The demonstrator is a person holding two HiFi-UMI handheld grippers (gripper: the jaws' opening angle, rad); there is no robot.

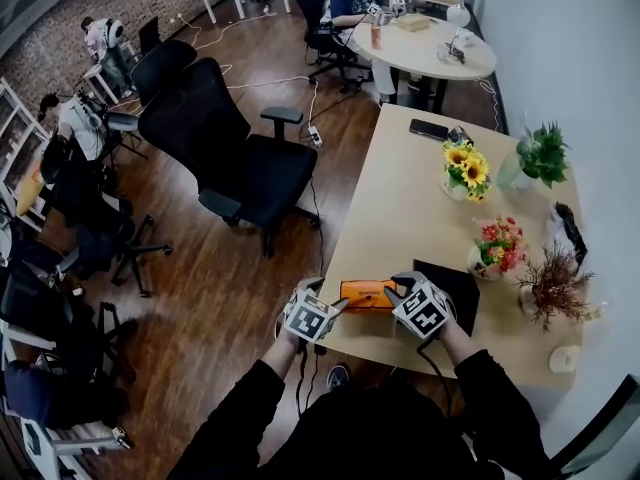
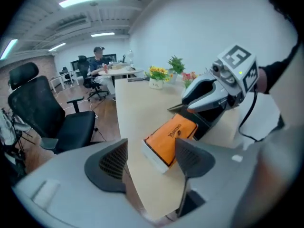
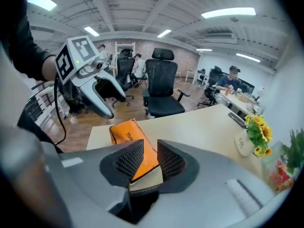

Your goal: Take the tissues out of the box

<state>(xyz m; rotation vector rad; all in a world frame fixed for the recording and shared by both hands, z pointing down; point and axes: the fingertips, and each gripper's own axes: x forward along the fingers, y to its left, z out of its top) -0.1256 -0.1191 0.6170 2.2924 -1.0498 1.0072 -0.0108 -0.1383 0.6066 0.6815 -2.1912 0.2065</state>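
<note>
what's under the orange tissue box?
The orange tissue box lies flat on the beige table, near its front edge. A black mat sits at its right end; whether the box overlaps it cannot be seen.

Held out front, close side by side: the left gripper's (image 2: 151, 161) jaws gape wide, the right gripper's (image 3: 150, 159) jaws stand nearly together.
</note>
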